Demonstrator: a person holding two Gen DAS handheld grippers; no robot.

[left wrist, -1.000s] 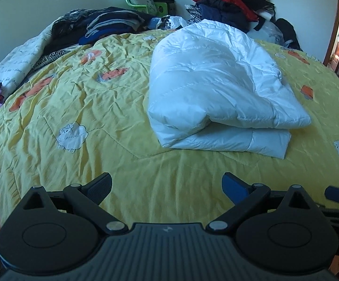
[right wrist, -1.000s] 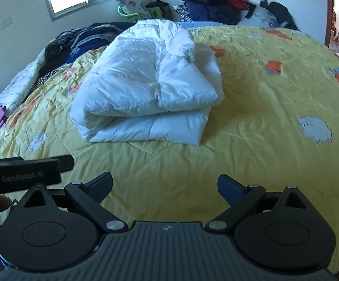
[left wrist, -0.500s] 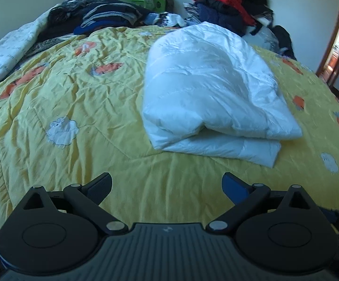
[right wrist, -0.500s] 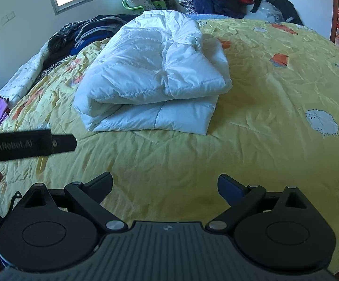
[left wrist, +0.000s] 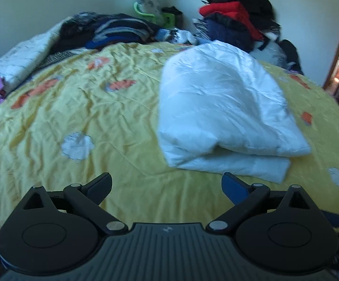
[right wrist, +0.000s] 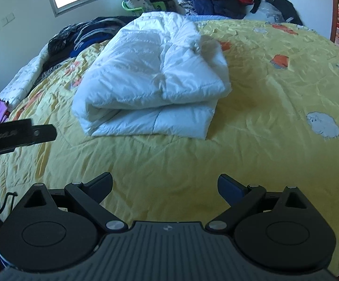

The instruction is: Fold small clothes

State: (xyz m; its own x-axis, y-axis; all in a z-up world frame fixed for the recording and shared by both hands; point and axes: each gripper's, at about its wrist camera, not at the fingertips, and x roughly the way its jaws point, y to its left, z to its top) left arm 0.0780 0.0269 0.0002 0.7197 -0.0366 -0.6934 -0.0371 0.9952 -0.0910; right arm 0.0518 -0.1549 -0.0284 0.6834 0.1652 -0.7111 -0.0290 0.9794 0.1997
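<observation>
1. One folded white padded garment (left wrist: 218,114) lies on yellow bedspread (left wrist: 113,126), far of both grippers.
2. Left gripper (left wrist: 167,187): jaws wide, empty.
3. Right gripper (right wrist: 164,185): jaws wide, empty.

Left gripper (right wrist: 17,133) lettering blurred, perhaps unreadable.

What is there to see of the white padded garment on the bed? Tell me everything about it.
The white quilted puffy garment lies folded on the yellow cartoon-print bedspread, its upper layer doubled over a flatter lower layer whose edge sticks out at the near side. The fabric looks smooth and slightly shiny, with stitched padding seams. The fold bulges rounded at one near corner. It rests only on the bedspread; both grippers' jaws are open and clear of it. The clothes piles behind are not seen to touch it.
</observation>
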